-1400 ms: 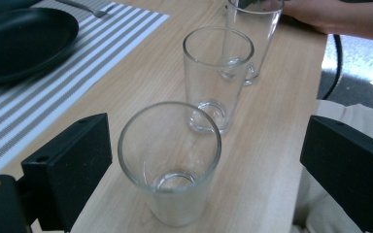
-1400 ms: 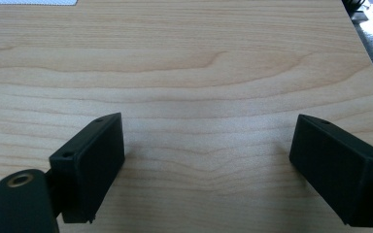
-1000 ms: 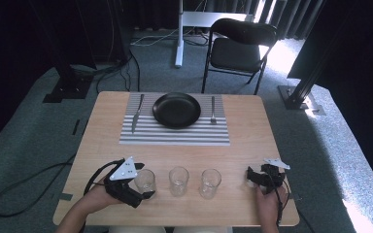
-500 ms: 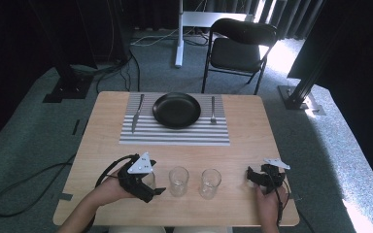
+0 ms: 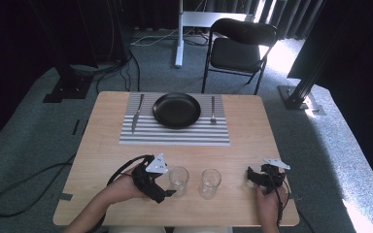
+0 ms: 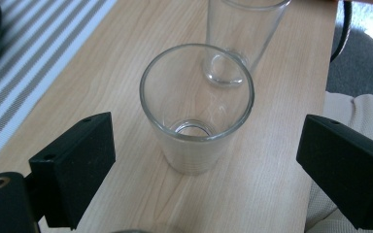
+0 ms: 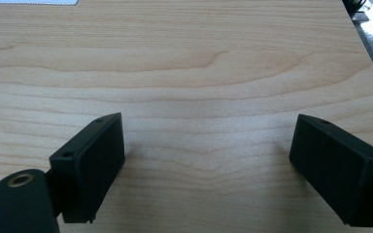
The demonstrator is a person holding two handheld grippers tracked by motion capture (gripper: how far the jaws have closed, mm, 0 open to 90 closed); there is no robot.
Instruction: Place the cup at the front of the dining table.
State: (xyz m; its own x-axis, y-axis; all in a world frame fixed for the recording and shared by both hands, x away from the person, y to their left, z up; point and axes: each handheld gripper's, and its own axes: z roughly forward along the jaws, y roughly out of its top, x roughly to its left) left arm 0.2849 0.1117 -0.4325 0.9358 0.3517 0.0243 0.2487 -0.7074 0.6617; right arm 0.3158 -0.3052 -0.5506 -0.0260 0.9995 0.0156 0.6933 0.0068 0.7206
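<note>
Now | left gripper point(image 6: 204, 160) wide apart | glass point(image 6: 196, 104) between fingers point(image 6: 73, 165)

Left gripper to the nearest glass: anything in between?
Nothing visible. The left gripper is open, and the near glass stands upright on the table ahead of the jaws with bare wood on both sides. A second glass stands behind it, not in the path.
</note>
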